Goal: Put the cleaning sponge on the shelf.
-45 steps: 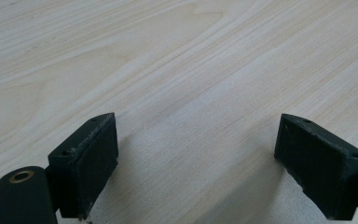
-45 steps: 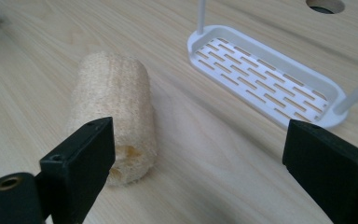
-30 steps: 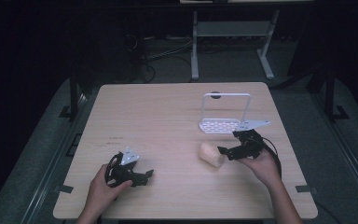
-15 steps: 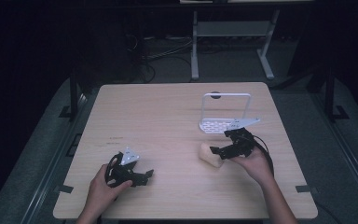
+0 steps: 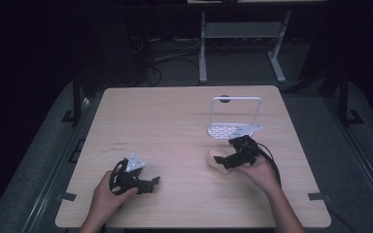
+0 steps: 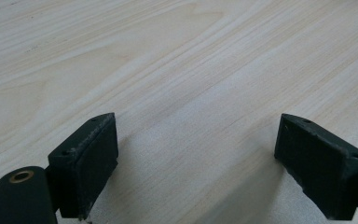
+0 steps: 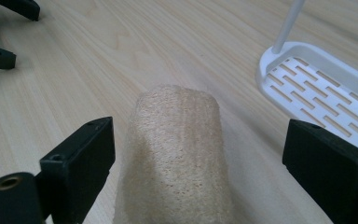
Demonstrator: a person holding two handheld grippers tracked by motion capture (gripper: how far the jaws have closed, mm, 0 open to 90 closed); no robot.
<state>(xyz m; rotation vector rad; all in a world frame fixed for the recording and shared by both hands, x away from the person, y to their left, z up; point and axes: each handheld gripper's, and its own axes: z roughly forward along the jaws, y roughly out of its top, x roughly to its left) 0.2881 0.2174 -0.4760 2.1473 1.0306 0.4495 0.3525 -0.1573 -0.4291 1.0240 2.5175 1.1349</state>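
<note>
A beige, rough-textured loofah sponge (image 7: 177, 154) lies on the wooden table (image 5: 175, 126), to the right of its middle. My right gripper (image 7: 198, 128) is open, with one jaw on either side of the sponge and a gap between each jaw and it. In the high view the right gripper (image 5: 223, 162) points left over the sponge (image 5: 214, 165). My left gripper (image 5: 150, 184) rests near the table's front left, held by a hand. In its own view the left gripper (image 6: 196, 135) is open with bare wood between the jaws.
A white slotted rack (image 5: 233, 127) with an upright wire frame stands just behind the right gripper; its tray (image 7: 321, 88) lies to the right of the sponge. The left gripper's jaws (image 7: 2, 32) show far off at the top left of the right gripper view.
My right gripper has moved left toward the sponge and now straddles it. The left gripper has stayed still.
</note>
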